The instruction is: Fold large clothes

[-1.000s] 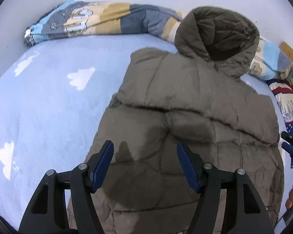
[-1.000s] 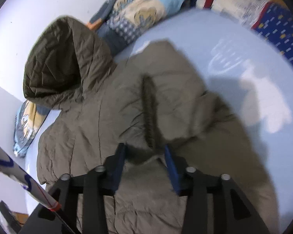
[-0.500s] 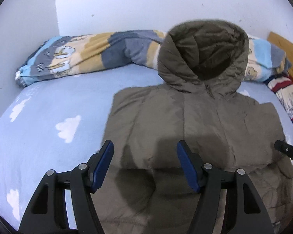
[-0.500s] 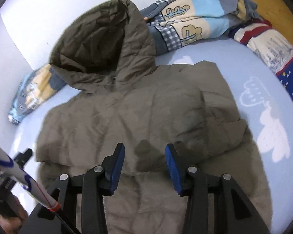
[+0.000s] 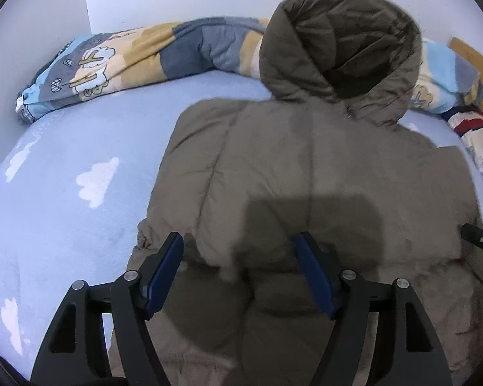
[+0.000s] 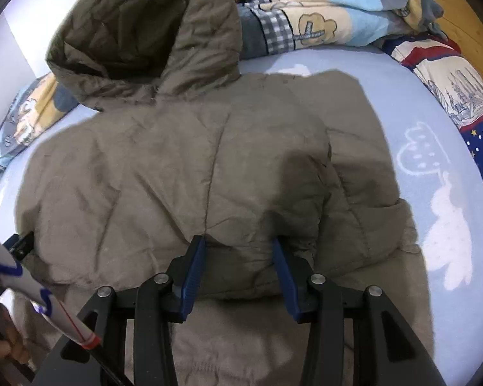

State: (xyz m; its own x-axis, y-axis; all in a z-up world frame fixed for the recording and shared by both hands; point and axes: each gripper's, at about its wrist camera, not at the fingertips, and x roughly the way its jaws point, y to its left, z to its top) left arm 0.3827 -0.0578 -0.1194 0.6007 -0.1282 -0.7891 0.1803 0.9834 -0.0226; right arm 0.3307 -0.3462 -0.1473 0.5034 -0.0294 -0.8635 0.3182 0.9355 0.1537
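- Two pairs of tongs sit over the near half of one olive hooded jacket (image 5: 306, 160), which lies flat on the blue cloud-print bed (image 5: 64, 225). Its long axis runs from the hem nearest us to the hood (image 5: 338, 41) at the far end, propped against a rolled patterned quilt (image 5: 145, 54).
- On the left, our left tongs (image 5: 239, 236) stand apart and have just been opening. The near edge of the folded-over upper layer lies between the pads, but they do not pinch it.
- From both tongs the bulk of the jacket lies ahead, towards the far side. We judge that any fold of hem to hood would have to travel along that line.
- In the middle, the crosswise fold edge runs left to right under both tongs, so neither hand is clearly nearer to it.
- On the right, our right tongs (image 6: 237, 240) are set narrower, with a puffed ridge of that same edge between the blue pads. We cannot tell whether they bite or only straddle it.
- As for looks, the jacket is quilted, with soft creases and stitched panels. Its sleeves seem tucked across the body, leaving a squarish outline, and it looks bulky and springy to us.
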